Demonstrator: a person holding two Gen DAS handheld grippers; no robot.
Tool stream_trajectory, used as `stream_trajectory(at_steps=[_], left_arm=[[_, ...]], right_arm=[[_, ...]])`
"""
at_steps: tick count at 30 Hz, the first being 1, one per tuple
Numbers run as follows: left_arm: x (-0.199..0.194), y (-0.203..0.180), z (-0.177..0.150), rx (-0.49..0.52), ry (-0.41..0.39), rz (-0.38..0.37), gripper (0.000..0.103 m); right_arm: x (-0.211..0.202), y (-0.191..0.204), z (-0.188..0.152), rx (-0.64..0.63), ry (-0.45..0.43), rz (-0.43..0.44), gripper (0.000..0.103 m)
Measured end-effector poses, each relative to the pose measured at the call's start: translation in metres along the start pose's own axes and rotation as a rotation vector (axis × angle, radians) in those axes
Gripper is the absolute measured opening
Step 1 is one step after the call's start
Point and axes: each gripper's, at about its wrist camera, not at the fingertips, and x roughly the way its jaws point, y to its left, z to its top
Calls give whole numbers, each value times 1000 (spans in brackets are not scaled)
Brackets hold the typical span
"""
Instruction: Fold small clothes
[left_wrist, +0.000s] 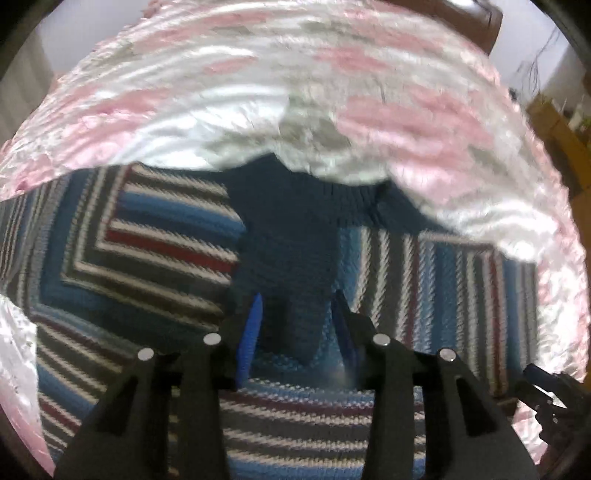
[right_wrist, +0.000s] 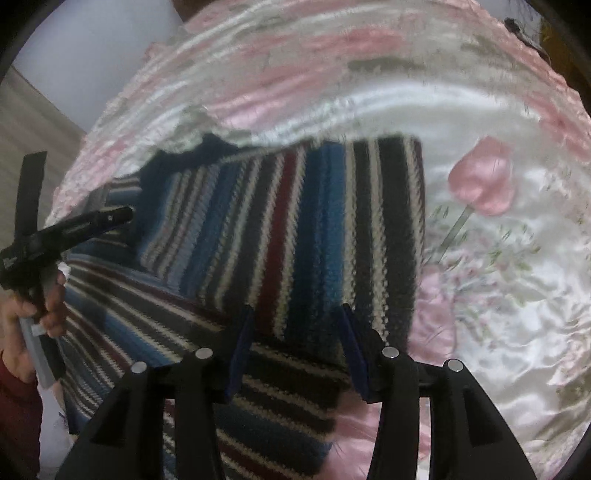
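A knitted sweater (left_wrist: 155, 243) with blue, white, red and grey stripes lies on a pink and white satin bedspread (left_wrist: 229, 92). Its navy collar (left_wrist: 295, 206) points away from me. My left gripper (left_wrist: 299, 310) hovers open over the navy middle strip, with its blue fingertips (left_wrist: 253, 325) on either side of it. In the right wrist view a side panel of the sweater (right_wrist: 295, 221) lies folded over the body. My right gripper (right_wrist: 297, 328) is open at that panel's near edge. The left gripper (right_wrist: 96, 221) shows at the left, held by a hand (right_wrist: 53, 299).
The flowered bedspread (right_wrist: 498, 258) spreads wide to the right of the sweater, printed with a pink tulip (right_wrist: 484, 181). A wooden headboard (left_wrist: 461, 18) and a pale wall lie beyond the bed. The right gripper (left_wrist: 546, 391) shows at the lower right of the left wrist view.
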Motion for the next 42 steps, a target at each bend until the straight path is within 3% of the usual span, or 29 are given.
stream_trajectory(at_steps=[4, 8, 15, 16, 18, 19, 22, 26, 32, 39, 42], left_arm=[[30, 4, -7, -16, 49, 5, 41], [30, -1, -12, 33, 21, 24, 41], [21, 8, -9, 42, 28, -16, 43], [15, 12, -9, 40, 29, -16, 51], [-8, 28, -12, 30, 2, -27, 68], [-19, 38, -13, 30, -16, -38, 75], [-48, 85, -19, 25, -52, -4, 83], [-72, 184, -20, -103, -59, 54, 84], [-89, 335, -18, -296, -56, 213, 80], [-99, 455, 2, -483, -68, 247, 80], [-99, 495, 6, -572, -83, 224, 80]], right_arm=[[14, 1, -4, -21, 11, -32, 48], [23, -6, -6, 6, 7, -31, 48], [21, 0, -1, 46, 22, -67, 54], [16, 4, 0, 61, 22, -78, 55], [-2, 20, 1, 61, -25, -67, 70], [-9, 29, 1, 46, -46, -60, 71], [-17, 58, 2, 4, -66, -65, 76], [-7, 89, 8, -15, -61, -36, 81], [26, 135, 26, -45, -17, -39, 84], [61, 205, 36, -153, 37, -28, 84], [73, 227, 38, -192, 46, -31, 84]])
